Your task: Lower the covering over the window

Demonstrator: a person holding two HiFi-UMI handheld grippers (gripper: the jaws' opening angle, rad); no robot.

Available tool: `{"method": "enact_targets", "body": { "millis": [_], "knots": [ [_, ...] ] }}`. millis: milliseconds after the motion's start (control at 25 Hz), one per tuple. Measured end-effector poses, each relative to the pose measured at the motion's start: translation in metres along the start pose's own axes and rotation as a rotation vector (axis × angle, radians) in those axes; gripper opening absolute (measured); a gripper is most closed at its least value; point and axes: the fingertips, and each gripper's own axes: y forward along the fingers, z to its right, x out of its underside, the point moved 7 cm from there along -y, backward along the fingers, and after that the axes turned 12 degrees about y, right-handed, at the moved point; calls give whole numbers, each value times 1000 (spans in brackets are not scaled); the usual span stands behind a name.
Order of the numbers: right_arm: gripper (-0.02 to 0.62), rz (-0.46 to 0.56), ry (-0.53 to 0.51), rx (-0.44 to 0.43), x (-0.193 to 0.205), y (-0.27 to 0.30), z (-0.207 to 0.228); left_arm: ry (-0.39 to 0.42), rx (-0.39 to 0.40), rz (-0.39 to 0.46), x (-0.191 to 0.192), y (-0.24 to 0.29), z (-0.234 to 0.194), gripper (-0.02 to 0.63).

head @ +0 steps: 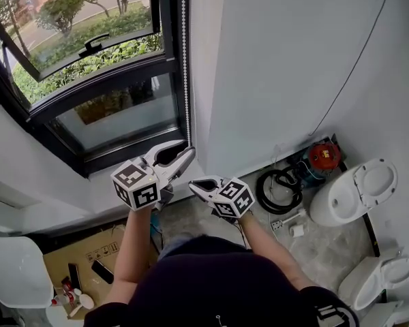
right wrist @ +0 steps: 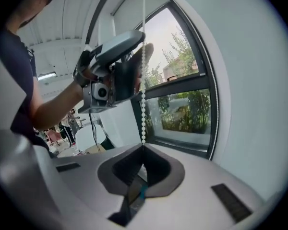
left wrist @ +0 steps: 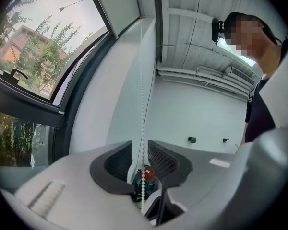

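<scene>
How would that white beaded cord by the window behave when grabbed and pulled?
Probably floppy: the bead chain is a thin string, hanging straight above the right gripper, which is shut on it. Likely light, as the beads look small. Their bumps should resist slipping in a grip.

Grey floor [head: 327, 244] with 2 white toilets [head: 354, 193], a coiled black hose [head: 264, 193] and flat cardboard [head: 61, 257].

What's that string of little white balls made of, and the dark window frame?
The bead chain looks like plastic: small white balls, smooth and evenly moulded, though painted metal can't be excluded. The window frame is likely coated metal, perhaps aluminium, judging by its slim, straight, matte dark profiles.
</scene>
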Motion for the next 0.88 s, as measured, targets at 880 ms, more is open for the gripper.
{"method": "enact_targets", "body": {
  "millis": [880],
  "knots": [
    [12,-57,14,32,13,7,15,-58,68,-46,12,-2,3,11]
  ]
}}
